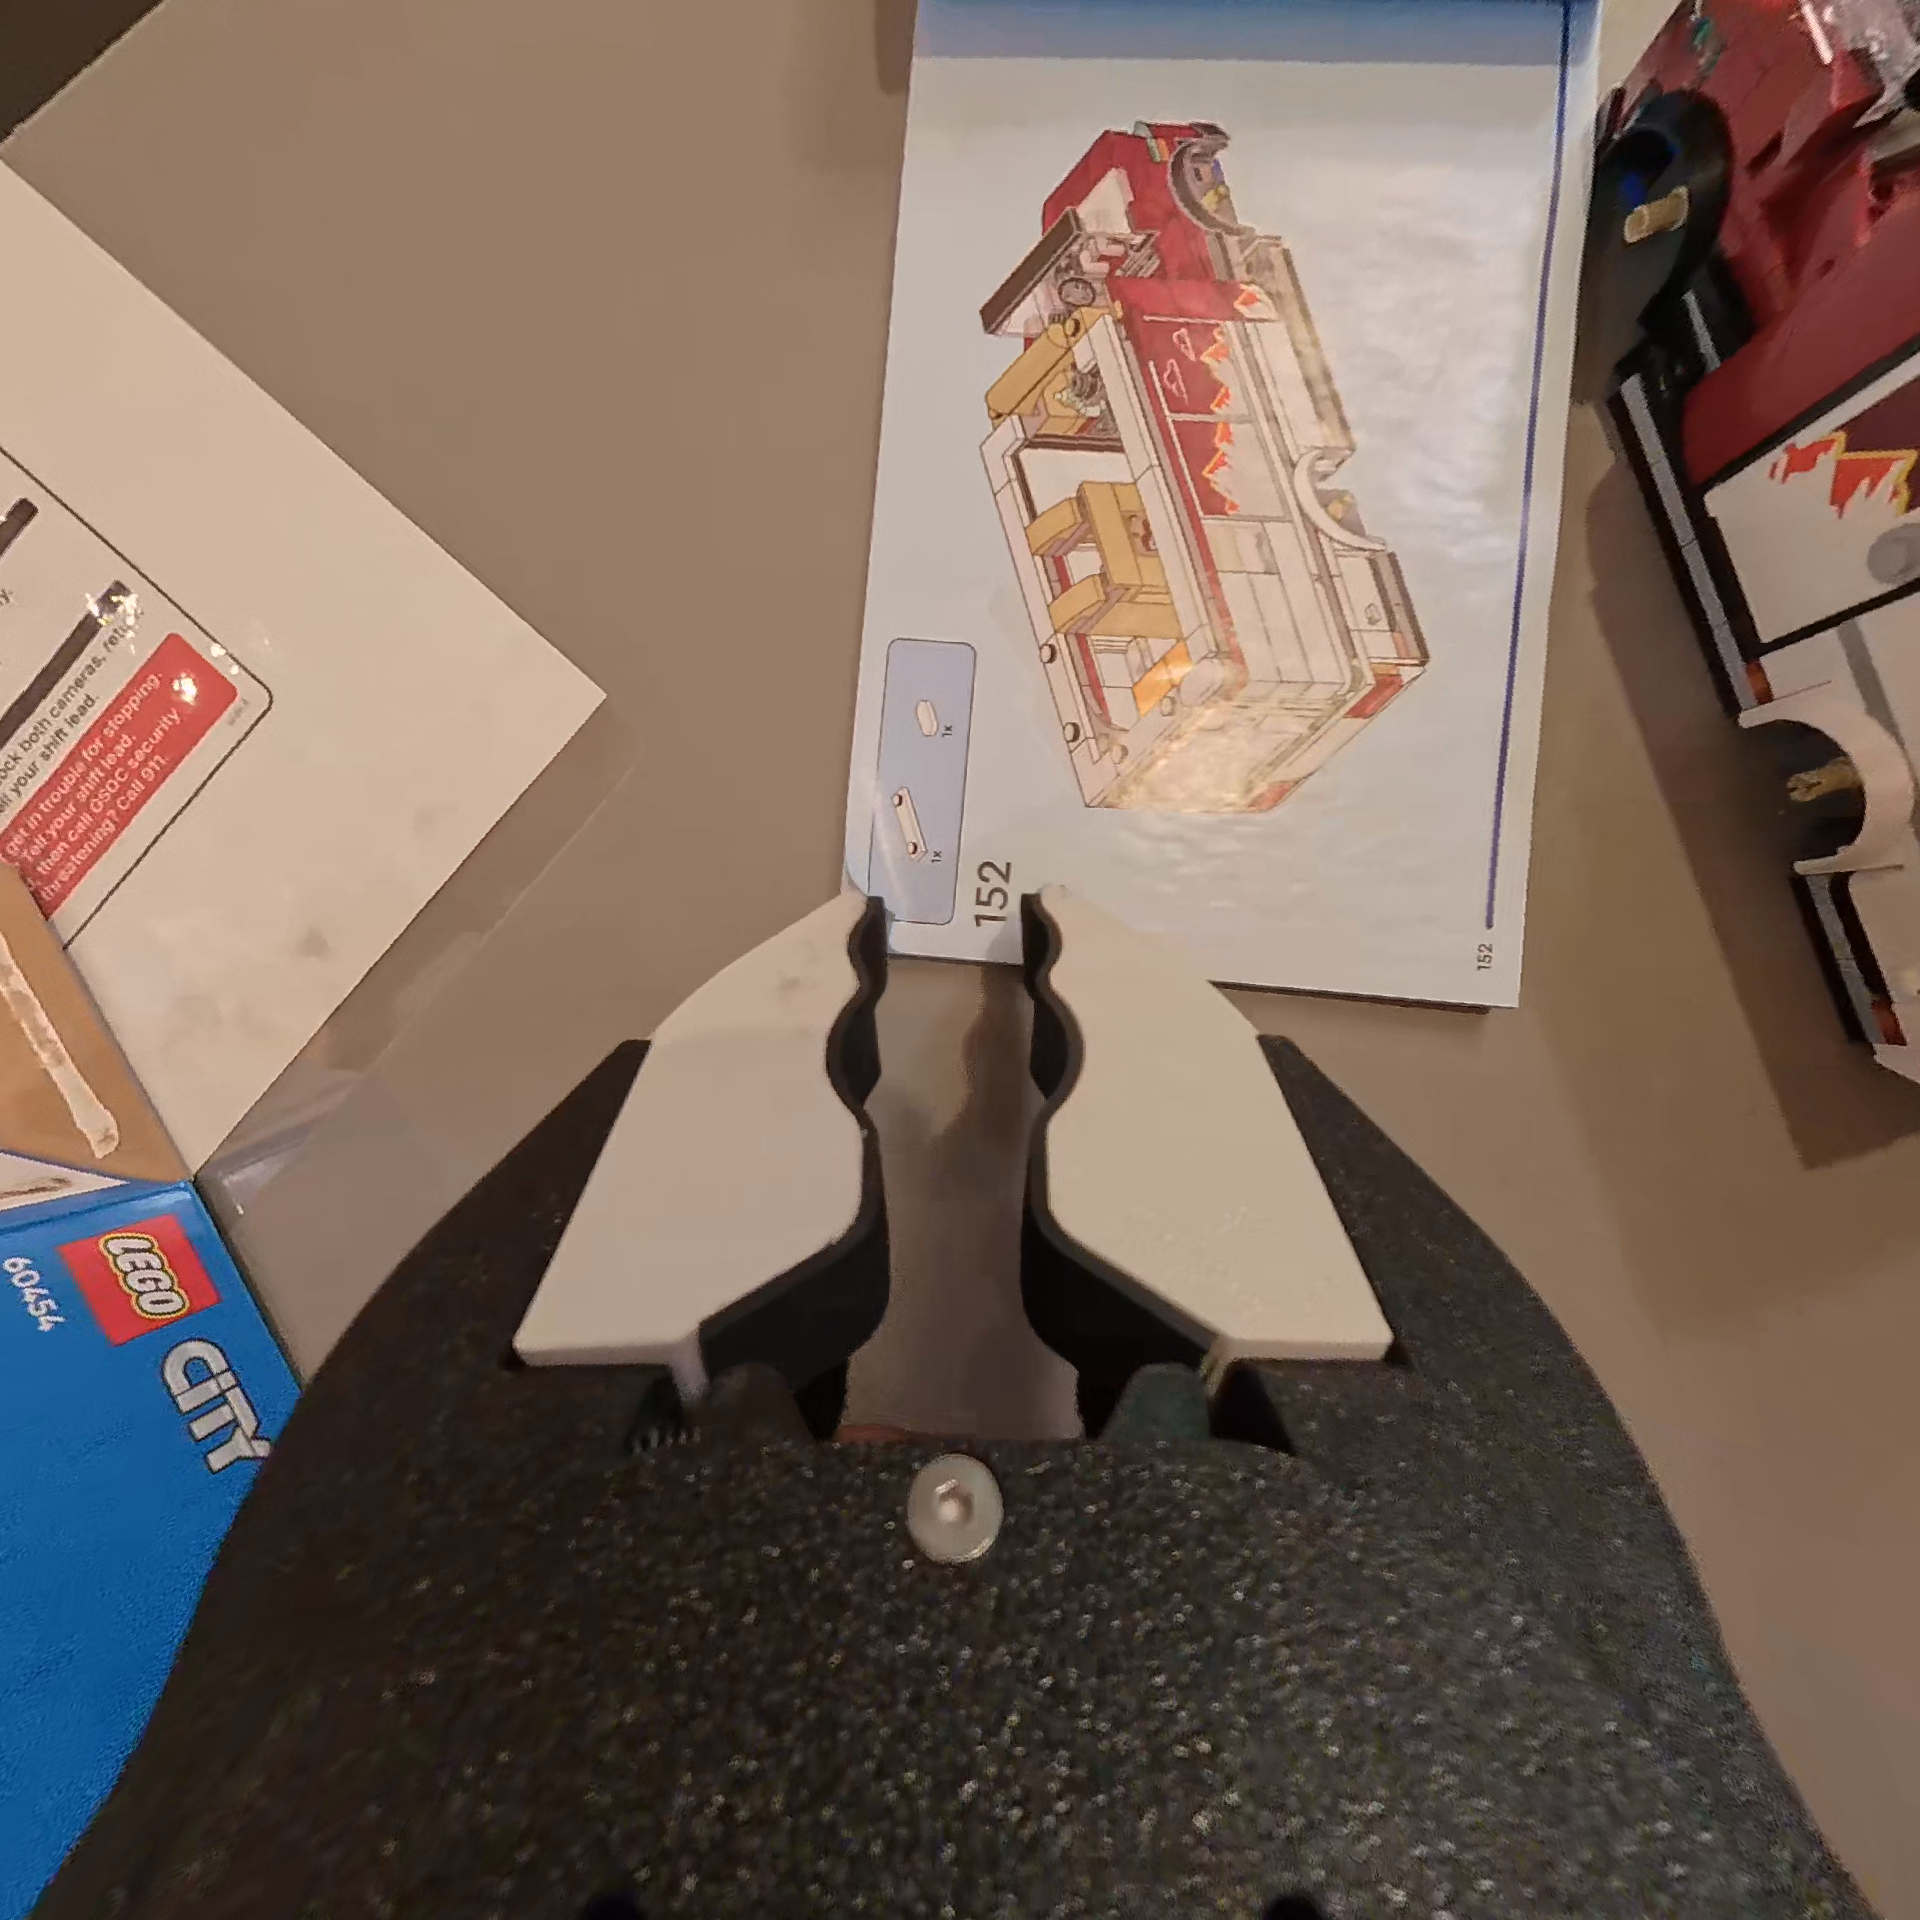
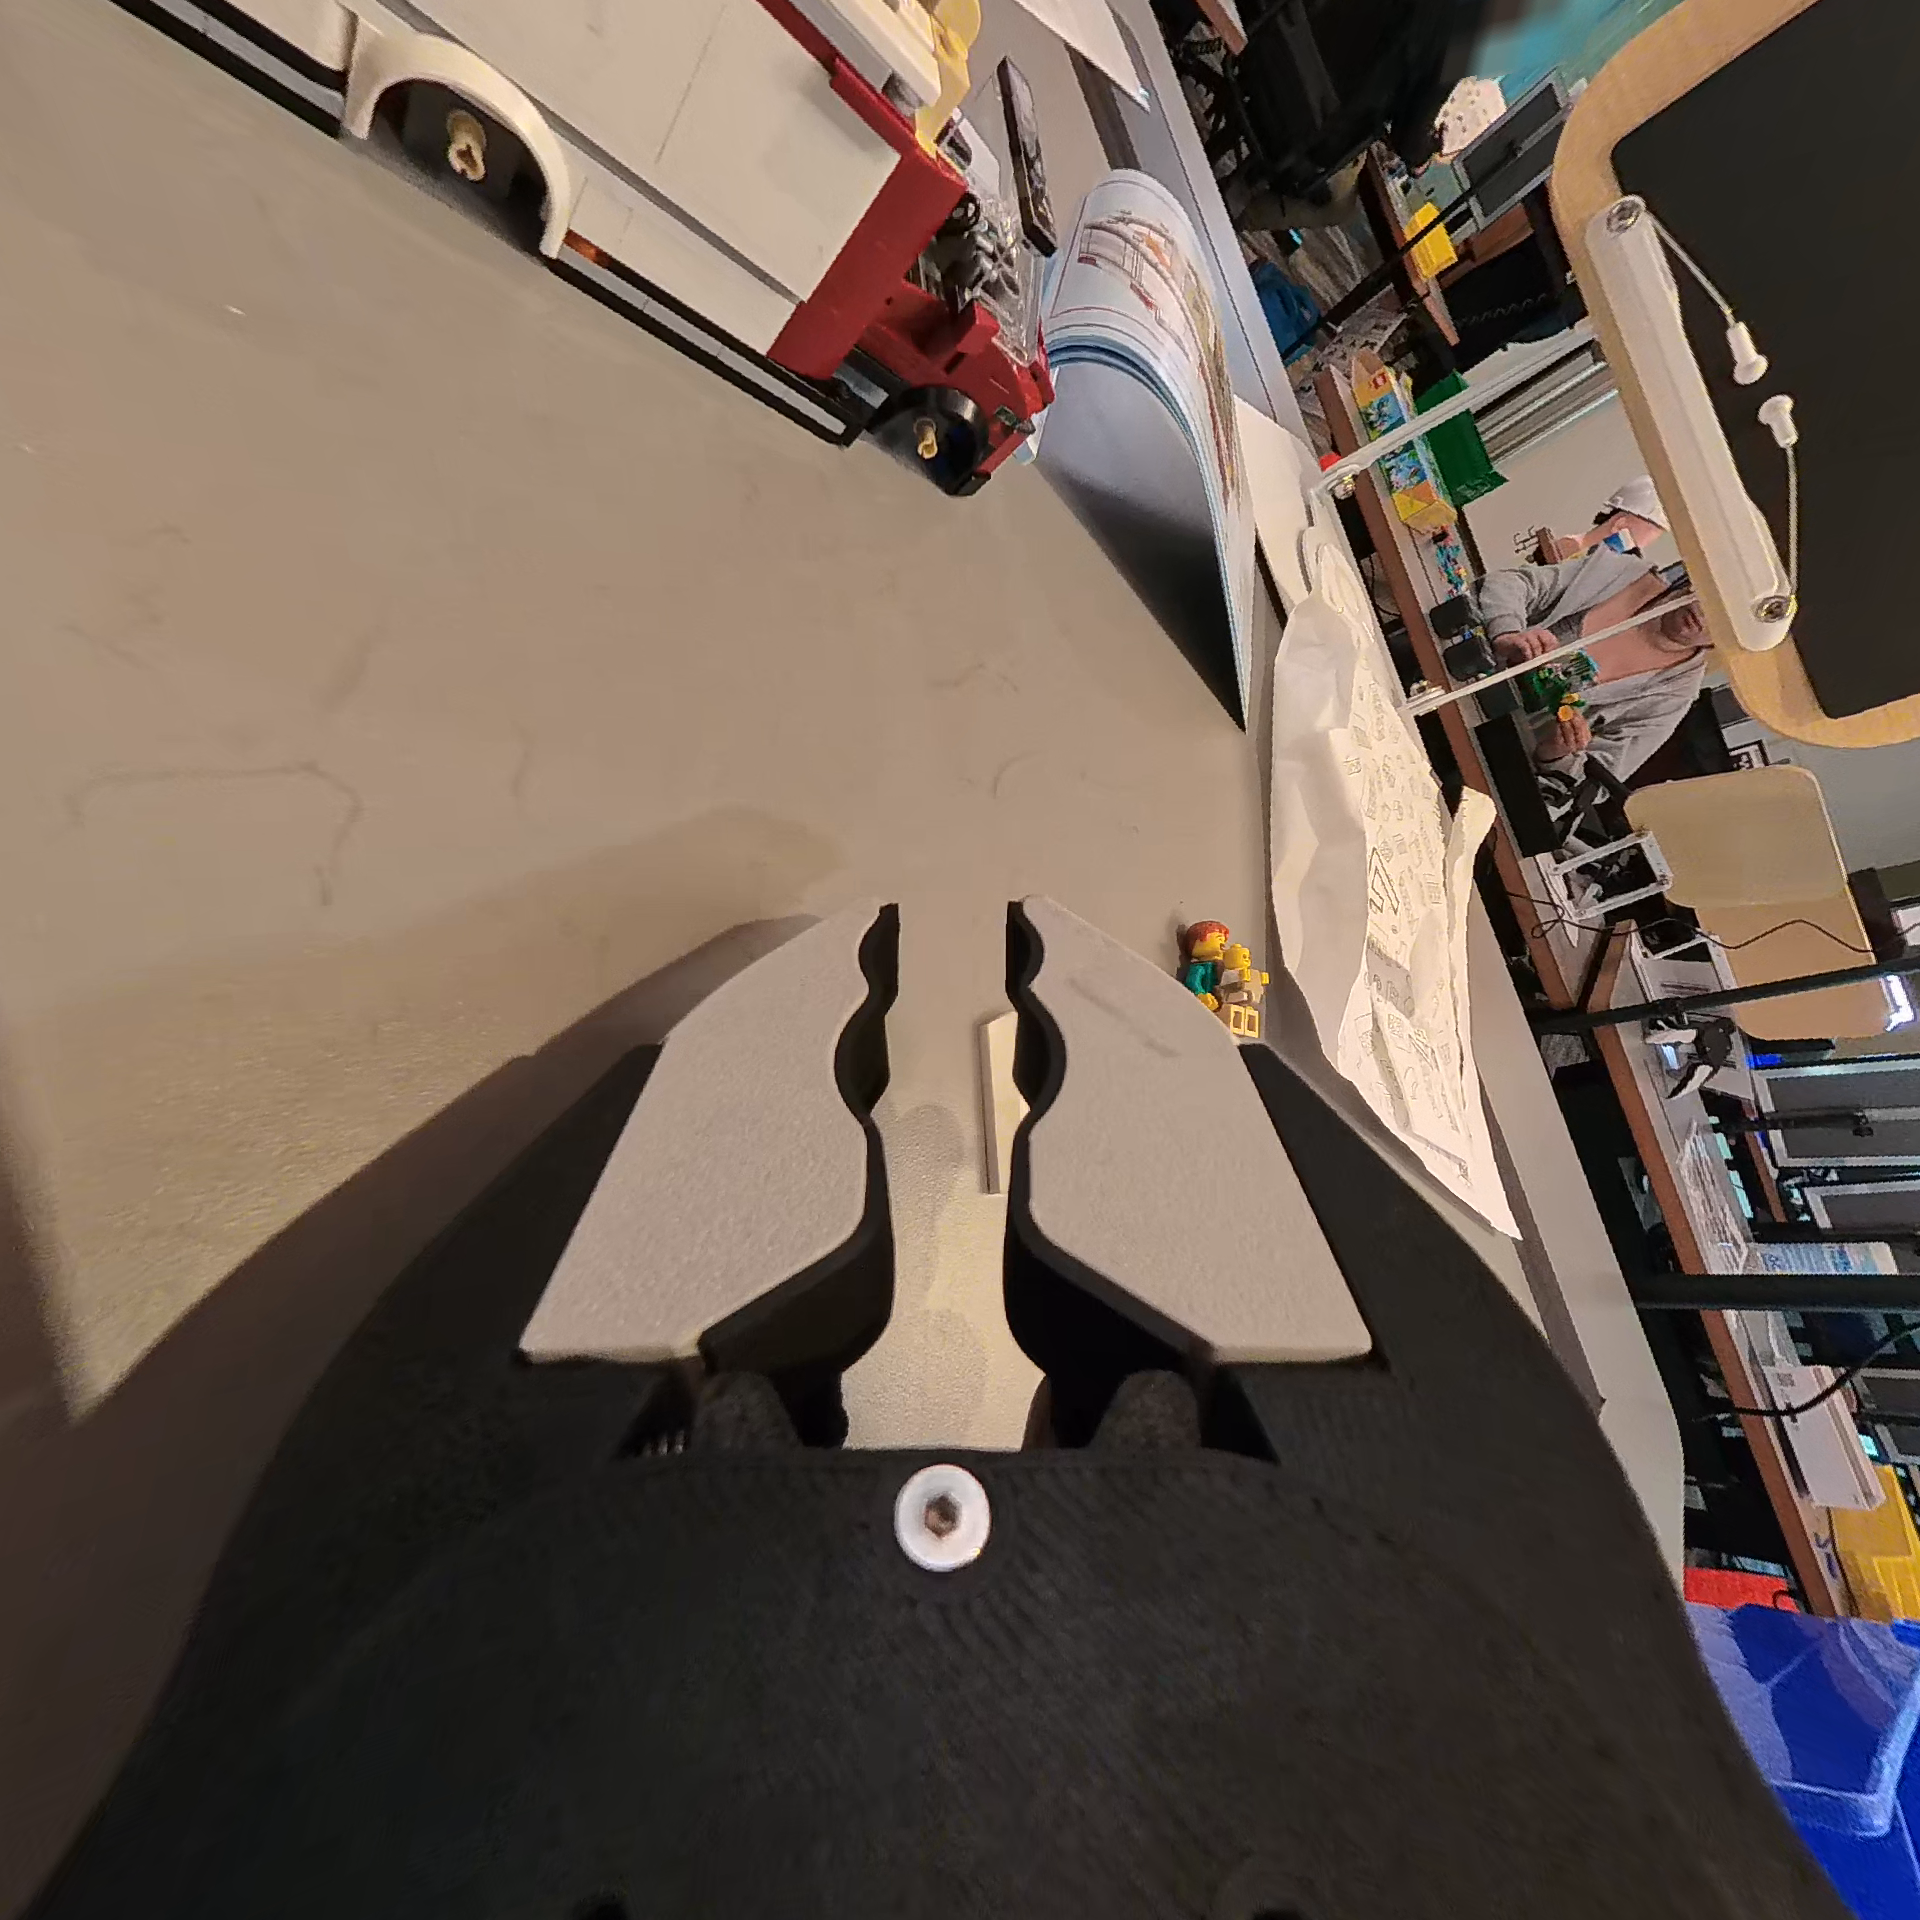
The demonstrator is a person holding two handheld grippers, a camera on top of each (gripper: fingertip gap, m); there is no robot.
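My left gripper point(image 1: 954, 904) hovers over the tan table point(image 1: 623, 364), its tips above the near edge of an open instruction booklet point(image 1: 1195, 520) showing a red and white truck. Its jaws stand a little apart with nothing between them. My right gripper point(image 2: 954, 914) is low over the table with its jaws also a little apart. A thin white flat piece point(image 2: 995, 1101) shows between its fingers, close against the right finger point(image 2: 1122, 1091) and clear of the left one. A small toy figure with red hair point(image 2: 1221, 977) lies just right of that gripper.
A red and white brick-built truck point(image 1: 1787, 468) stands right of the booklet and shows far left in the right wrist view point(image 2: 675, 187). A blue toy box point(image 1: 114, 1455) and a laminated sheet point(image 1: 260, 623) lie at left. A white paper bag point(image 2: 1371, 935) lies near the table edge. My hands' fingertips stand some 35 centimeters from each other.
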